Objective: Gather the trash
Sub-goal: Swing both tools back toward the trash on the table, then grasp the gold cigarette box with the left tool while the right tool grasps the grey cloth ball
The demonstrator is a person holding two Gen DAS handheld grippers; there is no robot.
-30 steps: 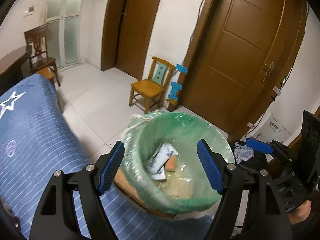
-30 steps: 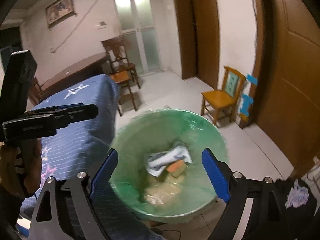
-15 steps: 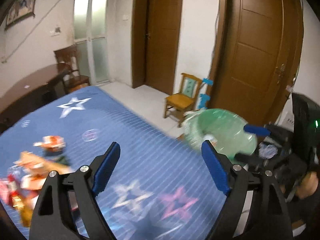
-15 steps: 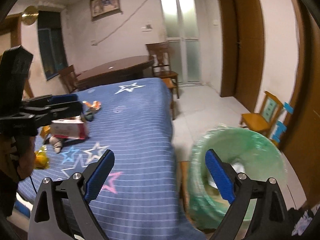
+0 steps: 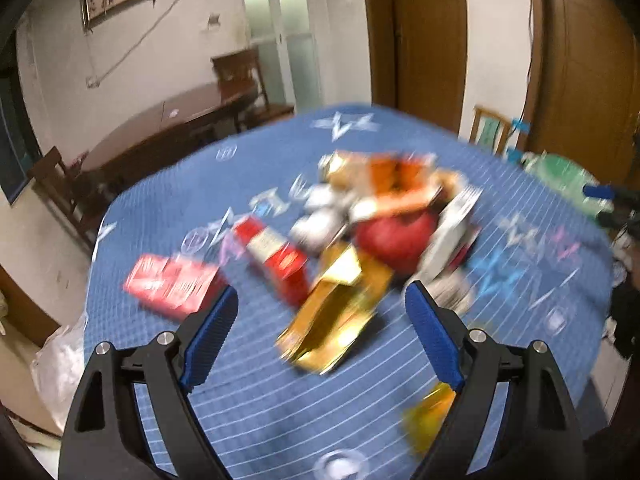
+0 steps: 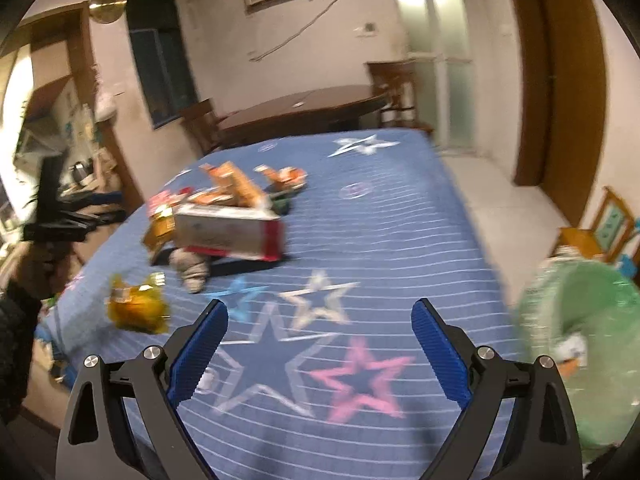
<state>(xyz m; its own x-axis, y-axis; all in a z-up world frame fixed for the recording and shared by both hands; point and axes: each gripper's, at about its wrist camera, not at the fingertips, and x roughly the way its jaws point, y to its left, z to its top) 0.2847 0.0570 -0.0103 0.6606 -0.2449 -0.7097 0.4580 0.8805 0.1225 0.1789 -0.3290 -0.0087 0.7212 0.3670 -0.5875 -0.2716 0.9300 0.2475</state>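
- Gold-foil carton lies w/ its open end up, nearest the left gripper, at the near edge of the trash pile on the blue striped bedspread; all blurred.
- Pile also has a red flat box off to the left, a red-and-white carton beside the gold one, a round red thing behind it, orange packets on top. Labels unreadable.
- Small yellow wrapper sits apart from the pile, just by the left gripper's right finger.
- From the right-wrist view, a white box w/ a red end fronts the pile, a greyish crumpled wad just under it, yellow wrapper alone nearer the bed edge.
- Left gripper: jaws apart, just been widening, nothing between the pads; the gold carton shows in the gap but isn't touched.
- Right gripper: jaws wide apart, have been spreading a bit more, nothing in them; it hangs over the star prints, well away from the pile.
- Green-lined bin stands off the bed's side, at the right edge of the right-wrist view, w/ scraps inside.
- Person's hand holds the left gripper, seen at far left.
- Beyond: dark wood table, wooden chairs, brown doors.
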